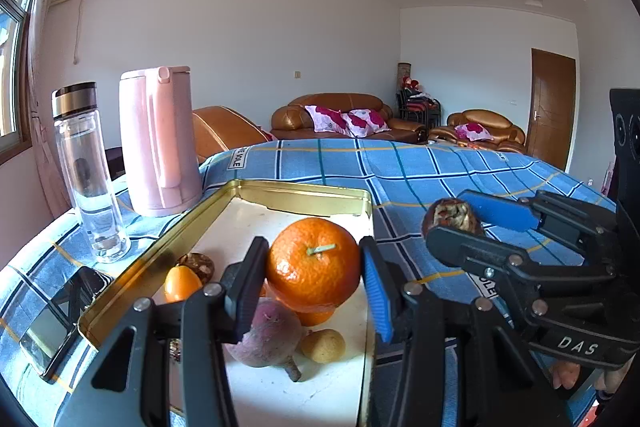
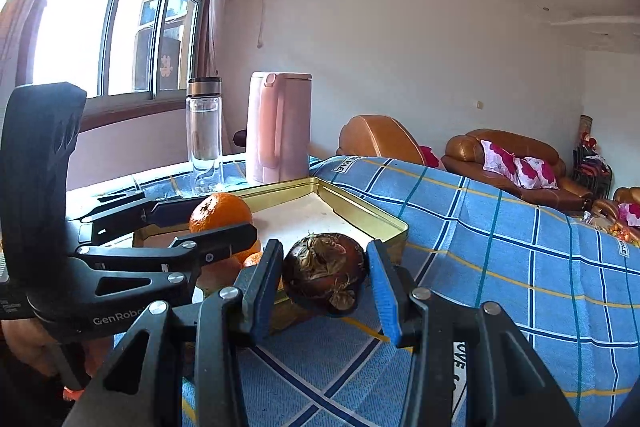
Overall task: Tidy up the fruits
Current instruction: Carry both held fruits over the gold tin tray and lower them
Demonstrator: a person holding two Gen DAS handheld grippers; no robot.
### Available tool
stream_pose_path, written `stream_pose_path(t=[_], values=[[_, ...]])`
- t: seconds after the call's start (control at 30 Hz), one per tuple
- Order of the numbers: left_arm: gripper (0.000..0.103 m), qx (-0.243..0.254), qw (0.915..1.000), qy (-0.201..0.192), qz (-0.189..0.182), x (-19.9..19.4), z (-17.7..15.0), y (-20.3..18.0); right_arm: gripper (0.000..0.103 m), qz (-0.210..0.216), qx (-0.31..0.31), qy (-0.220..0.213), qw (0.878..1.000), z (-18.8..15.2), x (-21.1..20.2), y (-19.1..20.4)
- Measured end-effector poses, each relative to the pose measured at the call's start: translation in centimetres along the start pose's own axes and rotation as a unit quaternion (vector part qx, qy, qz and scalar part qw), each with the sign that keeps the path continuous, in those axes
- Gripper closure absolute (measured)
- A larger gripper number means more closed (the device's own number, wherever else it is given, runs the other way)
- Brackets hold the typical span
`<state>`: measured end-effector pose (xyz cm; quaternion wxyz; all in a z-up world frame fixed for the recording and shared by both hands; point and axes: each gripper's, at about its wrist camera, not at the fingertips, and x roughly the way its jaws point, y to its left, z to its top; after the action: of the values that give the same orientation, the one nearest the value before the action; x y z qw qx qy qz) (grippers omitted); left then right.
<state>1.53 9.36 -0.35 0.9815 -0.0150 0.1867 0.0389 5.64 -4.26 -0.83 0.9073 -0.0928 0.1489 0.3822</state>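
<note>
Left gripper (image 1: 314, 269) angled slightly down over the gold tray (image 1: 160, 247), fingers clamped on the orange (image 1: 314, 263). Right gripper (image 2: 326, 277) alongside (just outside the tray), pinching a dark brown fruit (image 2: 325, 271).

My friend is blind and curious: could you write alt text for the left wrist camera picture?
A handheld left gripper grips an orange above a gold-rimmed tin tray holding a purple fruit and other small fruits. Beside it, the right gripper clamps a dark brown dried-looking fruit over a blue checked tablecloth.
</note>
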Motion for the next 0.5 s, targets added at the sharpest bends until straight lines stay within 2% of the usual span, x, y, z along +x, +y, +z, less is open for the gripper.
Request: stream_pose_path(t=[0.5], values=[[0.055,-0.016,0.9994,-0.002,0.032,-1.0,-0.3,3.2,0.058,0.031,-0.014,-0.001,0.999,0.9,0.7,2.8]])
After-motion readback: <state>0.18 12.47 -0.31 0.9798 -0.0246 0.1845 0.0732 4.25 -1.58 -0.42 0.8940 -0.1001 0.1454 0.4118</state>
